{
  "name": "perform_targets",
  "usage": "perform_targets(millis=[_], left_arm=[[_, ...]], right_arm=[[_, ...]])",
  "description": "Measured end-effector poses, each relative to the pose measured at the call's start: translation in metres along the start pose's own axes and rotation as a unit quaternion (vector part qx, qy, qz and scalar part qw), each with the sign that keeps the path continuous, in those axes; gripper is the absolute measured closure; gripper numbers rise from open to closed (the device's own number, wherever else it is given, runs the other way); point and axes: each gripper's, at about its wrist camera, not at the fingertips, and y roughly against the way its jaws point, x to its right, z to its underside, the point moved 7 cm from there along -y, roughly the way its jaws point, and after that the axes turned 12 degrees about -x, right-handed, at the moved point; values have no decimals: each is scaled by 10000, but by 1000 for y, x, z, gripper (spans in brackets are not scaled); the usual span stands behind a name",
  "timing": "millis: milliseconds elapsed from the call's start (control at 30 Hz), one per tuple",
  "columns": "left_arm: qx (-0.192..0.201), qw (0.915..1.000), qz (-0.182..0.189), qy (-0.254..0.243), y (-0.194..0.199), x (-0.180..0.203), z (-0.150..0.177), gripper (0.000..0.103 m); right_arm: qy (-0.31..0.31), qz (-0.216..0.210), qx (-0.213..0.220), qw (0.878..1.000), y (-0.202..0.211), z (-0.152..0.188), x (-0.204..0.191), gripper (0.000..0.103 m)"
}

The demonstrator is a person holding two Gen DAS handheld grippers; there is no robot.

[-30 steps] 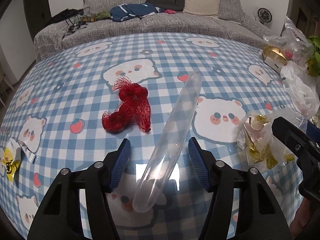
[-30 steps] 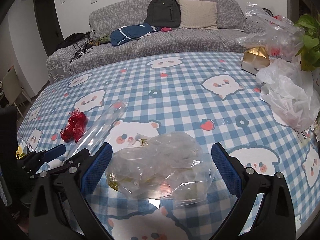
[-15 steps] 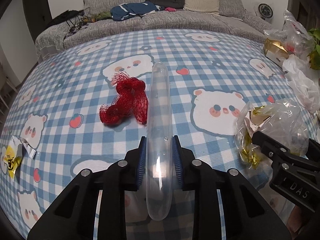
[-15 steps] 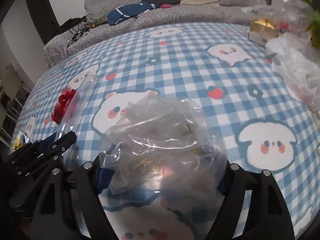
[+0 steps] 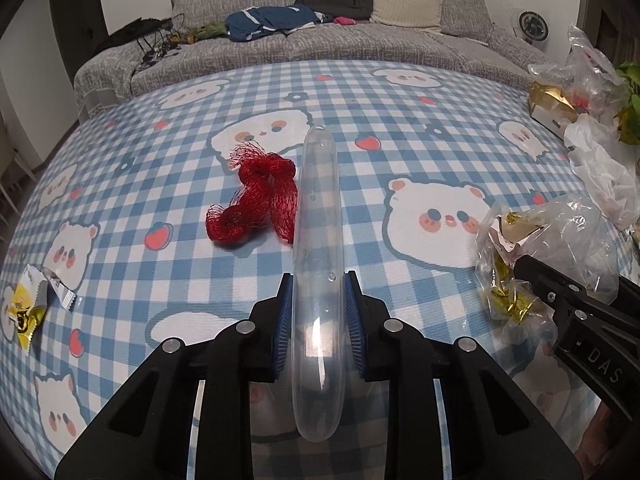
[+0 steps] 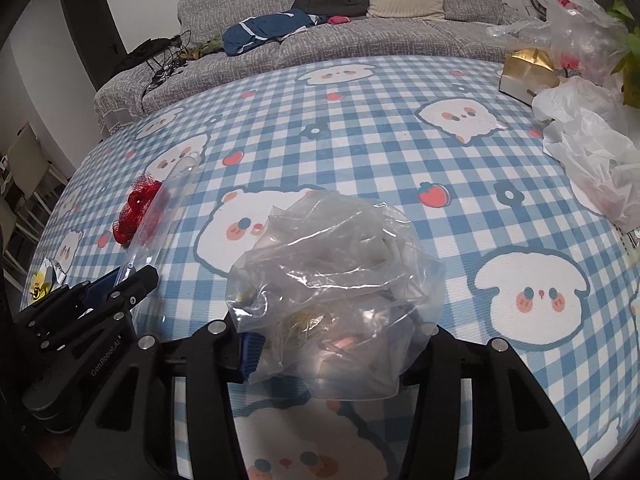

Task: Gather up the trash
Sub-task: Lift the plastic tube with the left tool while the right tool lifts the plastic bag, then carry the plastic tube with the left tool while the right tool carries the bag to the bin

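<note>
My left gripper [image 5: 318,300] is shut on a long clear plastic tube [image 5: 318,216] that points away over the checked tablecloth. The tube also shows in the right wrist view [image 6: 160,216]. A red mesh net [image 5: 256,208] lies just left of the tube. My right gripper [image 6: 332,344] is shut on a clear plastic bag [image 6: 336,280] holding gold wrappers and scraps. That bag shows at the right of the left wrist view [image 5: 548,248]. A yellow snack wrapper [image 5: 24,308] lies at the table's left edge.
White crumpled plastic bags [image 6: 592,152] and a gold box [image 6: 528,70] sit at the table's right edge beside a plant. A grey sofa [image 5: 320,40] with a backpack and clothes stands behind the table.
My left gripper closed on the tube, which swung to point straight ahead. My right gripper closed on the bag and lifted it.
</note>
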Motion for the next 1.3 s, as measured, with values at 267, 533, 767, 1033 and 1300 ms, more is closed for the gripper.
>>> perform_targets(millis=[267,533,767,1033,1300], left_arm=[[61,10000,40,38,15,-1,4,78],[73,9999,90,81,28,-2,15,78],[130,9998,141,81,47,1,30,79],[208,9994,262,106,74,-1,56,79],[252,9990,281,257,93,-23,80,79]], right_arm=[[12,210,57,9998,12,4,3,58],[47,320,129,9994,27,14,4,58],[20,295,183,9994,42,30,2,58],[44,237,249,9994,61,51,-7,58],[165,183,276,9993,74,71,-23,58]])
